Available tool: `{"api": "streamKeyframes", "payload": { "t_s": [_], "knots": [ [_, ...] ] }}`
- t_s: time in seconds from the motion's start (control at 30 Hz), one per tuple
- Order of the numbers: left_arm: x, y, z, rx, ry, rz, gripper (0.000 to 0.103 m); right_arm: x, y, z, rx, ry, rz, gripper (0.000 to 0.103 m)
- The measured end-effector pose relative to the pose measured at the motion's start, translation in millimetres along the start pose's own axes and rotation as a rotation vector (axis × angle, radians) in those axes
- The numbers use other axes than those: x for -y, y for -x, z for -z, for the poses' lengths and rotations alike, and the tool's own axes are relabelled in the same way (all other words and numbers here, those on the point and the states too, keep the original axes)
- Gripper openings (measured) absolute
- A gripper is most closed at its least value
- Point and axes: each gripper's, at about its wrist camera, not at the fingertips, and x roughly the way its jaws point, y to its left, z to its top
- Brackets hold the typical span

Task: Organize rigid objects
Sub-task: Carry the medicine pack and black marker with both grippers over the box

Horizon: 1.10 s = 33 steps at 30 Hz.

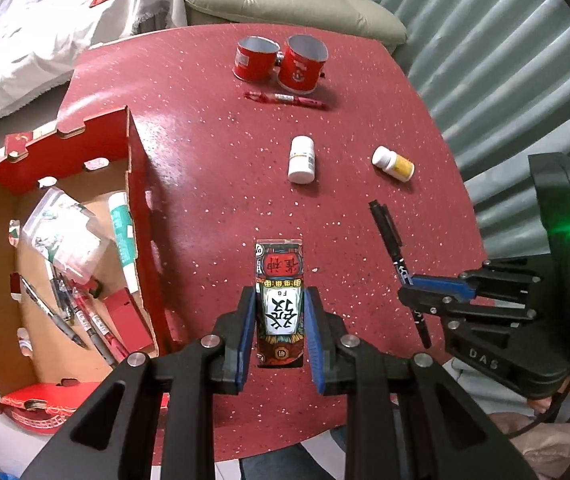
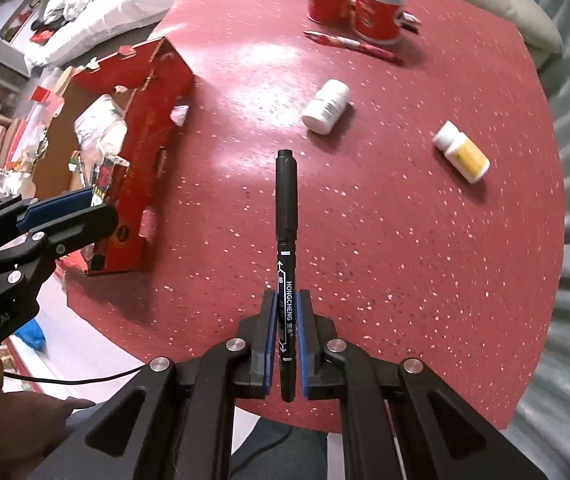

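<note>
Above the red desk (image 1: 205, 160) we hold two things at once, so one trip to the cardboard box (image 1: 133, 184) at the left can clear both. Our left gripper (image 1: 281, 320) has its jaws clamped on the long sides of a printed card box (image 1: 280, 280); our right gripper (image 2: 287, 320) has its jaws pinched tight on a black marker (image 2: 286, 216), gripped low so its capped end sticks forward. Both tools point steeply down, side by side. Two pill bottles (image 1: 301, 159), two red cups (image 1: 281, 62) and a red pen (image 1: 285, 99) lie on the desk, waiting.
</note>
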Motion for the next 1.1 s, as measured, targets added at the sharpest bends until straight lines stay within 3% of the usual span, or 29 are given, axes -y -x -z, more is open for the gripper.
{"api": "streamKeyframes", "payload": {
  "t_s": [0.3, 0.57, 1.1],
  "knots": [
    [-14.2, 11.1, 2.8, 0.035, 0.039, 0.008, 0.026, -15.9, 1.8, -9.2, -0.001, 0.024, 0.019, 0.01],
    [-47.3, 22.8, 11.0, 0.069, 0.141, -0.011, 0.026, -42.4, 8.6, -26.0, 0.011, 0.099, 0.016, 0.01],
    [-155.0, 51.6, 63.1, 0.116, 0.462, -0.169, 0.026, -147.1, 0.2, -56.1, 0.001, 0.329, -0.053, 0.01]
  ]
}}
